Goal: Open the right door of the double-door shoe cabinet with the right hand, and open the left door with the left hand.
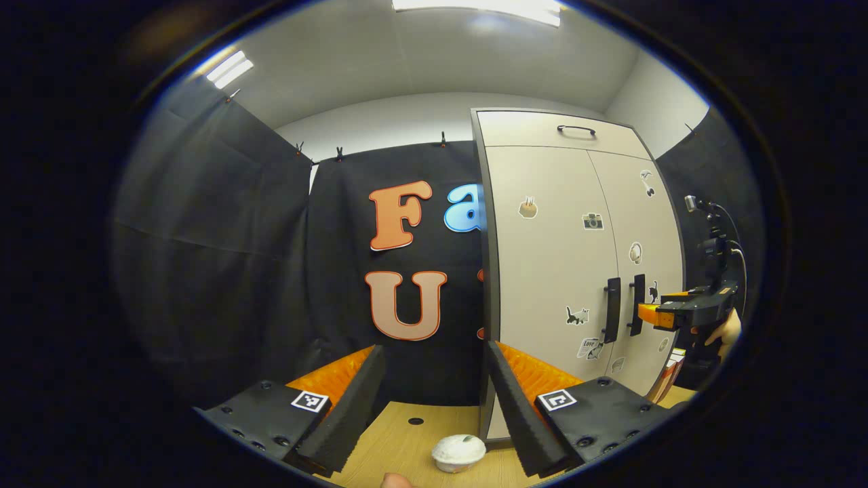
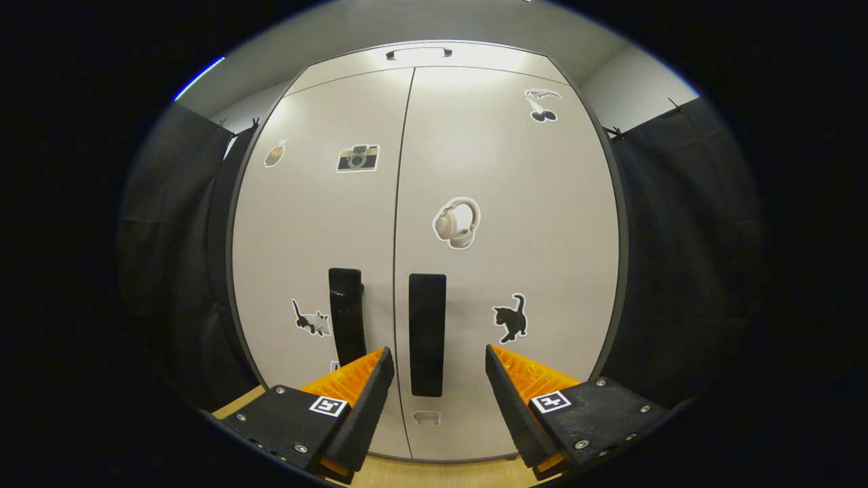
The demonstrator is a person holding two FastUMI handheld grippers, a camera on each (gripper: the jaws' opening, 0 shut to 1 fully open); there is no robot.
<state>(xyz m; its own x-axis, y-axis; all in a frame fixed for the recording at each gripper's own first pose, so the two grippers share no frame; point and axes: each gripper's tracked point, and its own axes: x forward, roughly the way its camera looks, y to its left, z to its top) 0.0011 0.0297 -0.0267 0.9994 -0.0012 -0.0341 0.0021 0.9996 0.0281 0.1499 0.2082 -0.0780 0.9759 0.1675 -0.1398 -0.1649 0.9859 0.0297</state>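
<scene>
Light wood-grain tabletop (image 1: 407, 444) w/ a small dark round hole (image 1: 416, 421) in it. Small white lidded cup (image 1: 458, 452) sits on it, near front edge. Tall beige double-door shoe cabinet (image 1: 549, 271) stands on it, just beside cup.

Beige cabinet doors (image 2: 434, 156), black handles (image 2: 427, 332), perhaps whitish bowl (image 1: 459, 452).

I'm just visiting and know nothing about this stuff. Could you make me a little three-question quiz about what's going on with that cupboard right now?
1. True or false: both doors of the shoe cabinet are closed.
2. Which handle sits between the fingers of the right tool? A) right door handle B) left door handle C) top handle
3. Fill in: on the floor in front of the left tool sits a small white ____.

Key
1. True.
2. A; the tool is open, not yet gripping.
3. Bowl.
</scene>
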